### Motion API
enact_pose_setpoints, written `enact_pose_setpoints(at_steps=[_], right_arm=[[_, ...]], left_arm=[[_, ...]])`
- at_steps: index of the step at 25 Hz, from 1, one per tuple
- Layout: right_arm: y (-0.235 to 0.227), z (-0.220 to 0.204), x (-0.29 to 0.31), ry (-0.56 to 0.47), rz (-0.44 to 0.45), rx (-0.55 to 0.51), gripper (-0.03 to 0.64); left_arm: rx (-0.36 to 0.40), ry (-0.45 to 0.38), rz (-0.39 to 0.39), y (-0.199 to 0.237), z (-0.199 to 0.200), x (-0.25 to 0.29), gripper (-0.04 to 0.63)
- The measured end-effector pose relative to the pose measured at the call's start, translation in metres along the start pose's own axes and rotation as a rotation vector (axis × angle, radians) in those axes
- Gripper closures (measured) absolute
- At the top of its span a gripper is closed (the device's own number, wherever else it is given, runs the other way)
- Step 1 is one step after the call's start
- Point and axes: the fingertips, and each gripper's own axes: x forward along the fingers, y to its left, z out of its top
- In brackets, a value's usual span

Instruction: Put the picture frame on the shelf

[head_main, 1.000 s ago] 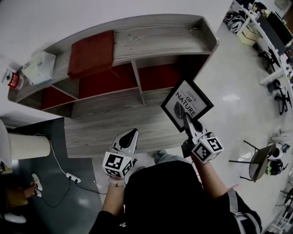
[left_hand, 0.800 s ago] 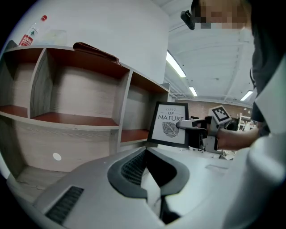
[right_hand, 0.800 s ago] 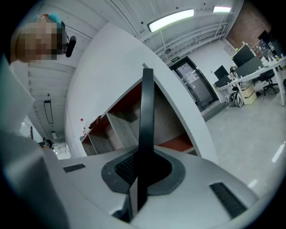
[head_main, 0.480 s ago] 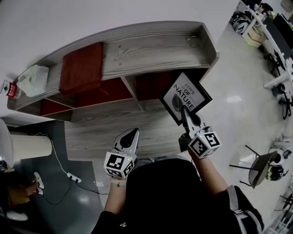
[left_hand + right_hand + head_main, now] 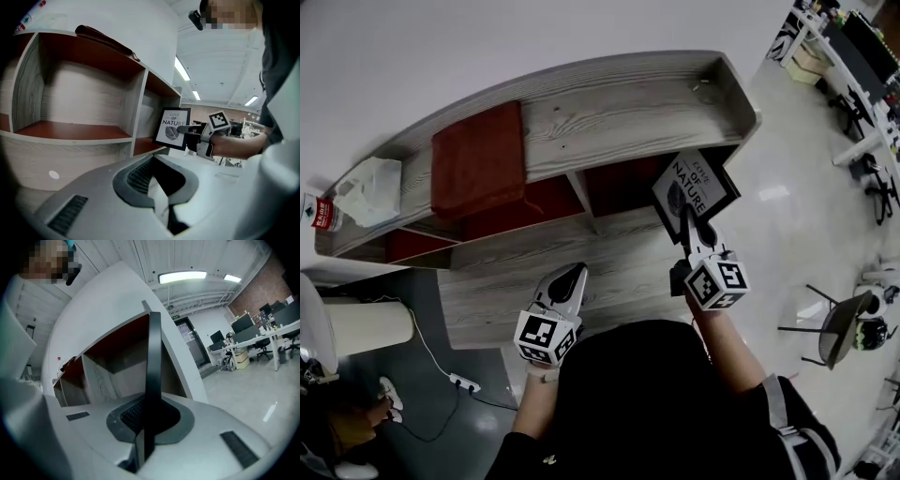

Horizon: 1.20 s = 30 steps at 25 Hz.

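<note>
Head view steeply downward, gripper views level, sharing shelf [image 5: 609, 103]

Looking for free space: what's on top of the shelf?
A red mat lies on the shelf top, with a white packet and a small red-white item at its left end. Anything under them is covered.

A grey wood-grain shelf unit [image 5: 619, 94] with red-lined compartments stood against a plain white wall [image 5: 441, 47]. The pale floor [image 5: 787, 234] was glossy. A darker floor patch [image 5: 403, 412] lay at the left, with a white power strip [image 5: 461, 381] on it. Office desks [image 5: 255, 339] with monitors stood far off under ceiling strip lights [image 5: 182, 276], beside what looked like a brick wall [image 5: 265, 280].
</note>
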Motion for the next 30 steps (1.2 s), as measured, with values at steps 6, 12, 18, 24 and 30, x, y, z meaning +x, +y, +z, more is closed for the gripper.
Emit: enact_pose_setpoints(at_steps=[6,12,18,24,30], right_arm=[[-0.007,-0.001,0.013,-0.066,-0.112,-0.051,0.609],[-0.017,0.000,0.026,-0.114,-0.194,-0.111,0.609],[-0.023,0.000,0.038,-0.132,-0.225,-0.170,0.607],[-0.027,0.003,0.049,-0.137,-0.247,-0.228,0.607],[-0.027,0.010,0.057,-0.129,-0.260,-0.200,0.607]], left_arm=[[0.000,-0.002,-0.027,0.021,0.002,-0.007,0.588],[-0.007,0.016,-0.058,0.029,-0.005,-0.007,0.588],[-0.005,0.021,-0.091,0.029,-0.007,-0.001,0.588],[-0.006,0.018,-0.099,0.030,-0.005,0.004,0.588],[-0.009,0.013,-0.094,0.029,-0.005,0.004,0.588]])
